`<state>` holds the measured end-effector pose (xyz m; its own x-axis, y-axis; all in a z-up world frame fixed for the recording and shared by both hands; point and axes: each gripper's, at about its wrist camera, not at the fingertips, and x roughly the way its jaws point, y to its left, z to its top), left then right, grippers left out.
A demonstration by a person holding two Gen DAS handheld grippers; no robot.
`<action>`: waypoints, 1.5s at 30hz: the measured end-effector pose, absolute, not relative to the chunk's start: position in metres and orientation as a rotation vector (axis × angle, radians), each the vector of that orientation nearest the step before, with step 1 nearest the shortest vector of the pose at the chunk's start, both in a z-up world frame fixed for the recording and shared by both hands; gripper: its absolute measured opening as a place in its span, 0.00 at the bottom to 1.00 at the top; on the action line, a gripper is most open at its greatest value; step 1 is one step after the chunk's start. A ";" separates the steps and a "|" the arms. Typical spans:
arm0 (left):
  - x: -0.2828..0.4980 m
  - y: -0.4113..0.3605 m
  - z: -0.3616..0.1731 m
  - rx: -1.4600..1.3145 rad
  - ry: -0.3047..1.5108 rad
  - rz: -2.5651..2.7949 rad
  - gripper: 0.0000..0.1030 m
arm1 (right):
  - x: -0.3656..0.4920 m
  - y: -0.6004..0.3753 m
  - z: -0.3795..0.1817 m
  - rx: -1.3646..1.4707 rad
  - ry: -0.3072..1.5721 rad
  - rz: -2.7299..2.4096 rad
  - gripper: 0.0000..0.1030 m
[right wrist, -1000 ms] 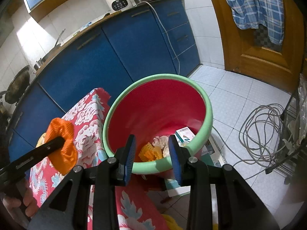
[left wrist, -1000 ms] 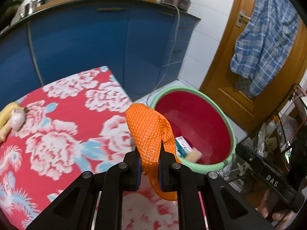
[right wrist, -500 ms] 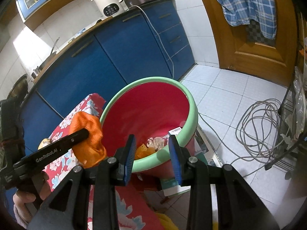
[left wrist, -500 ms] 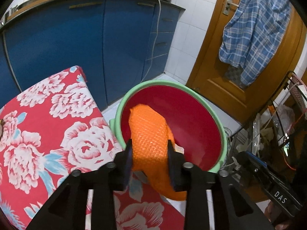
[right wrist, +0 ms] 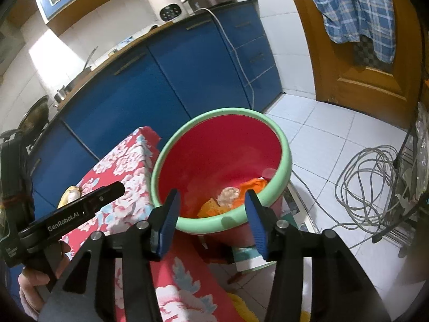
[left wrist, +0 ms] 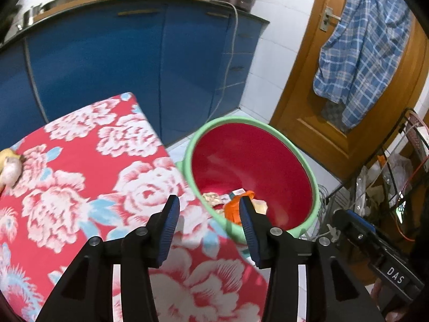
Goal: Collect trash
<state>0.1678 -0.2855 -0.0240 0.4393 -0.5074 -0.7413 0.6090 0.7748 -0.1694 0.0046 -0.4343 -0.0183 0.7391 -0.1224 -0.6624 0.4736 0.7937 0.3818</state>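
Both grippers hang empty by the red bucket (right wrist: 284,161), jaws spreading: left gripper (left wrist: 207,224) at its near rim, right gripper (right wrist: 210,214) too. Orange wrapper (right wrist: 253,185) lies inside. Next, I reckon: the scrap (left wrist: 9,170) across the floral table (left wrist: 80,161), well clear of the bucket, open cloth between.

Blue kitchen cabinets (right wrist: 171,80) across upper left; white kettle (right wrist: 167,5) on counter. Wooden door (right wrist: 356,61) upper right, plaid shirt (right wrist: 354,8) hanging. White tiled floor (right wrist: 329,145), coiled cable (right wrist: 372,177) lower right.
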 end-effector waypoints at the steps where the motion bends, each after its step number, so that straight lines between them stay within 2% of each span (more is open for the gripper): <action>1: 0.167 -0.282 -0.022 0.125 0.872 -0.689 0.47 | 0.005 -0.431 -0.016 0.564 0.664 -0.340 0.51; 12: 0.156 -0.212 -0.008 0.063 0.846 -0.552 0.60 | 0.007 -0.380 0.002 0.504 0.668 -0.243 0.67; 14: 0.152 -0.197 -0.005 0.048 0.838 -0.524 0.65 | 0.008 -0.367 0.004 0.494 0.671 -0.225 0.75; 22: 0.137 -0.136 0.007 0.011 0.803 -0.368 0.71 | 0.010 -0.320 0.015 0.433 0.676 -0.148 0.84; 33: 0.110 -0.077 0.018 -0.006 0.764 -0.209 0.72 | 0.004 -0.274 0.028 0.370 0.665 -0.067 0.87; 36: 0.100 -0.068 0.022 -0.002 0.749 -0.182 0.72 | 0.002 -0.266 0.030 0.355 0.658 -0.055 0.92; 45: 0.077 -0.050 0.027 -0.013 0.729 -0.155 0.72 | -0.005 -0.250 0.037 0.331 0.646 -0.029 0.92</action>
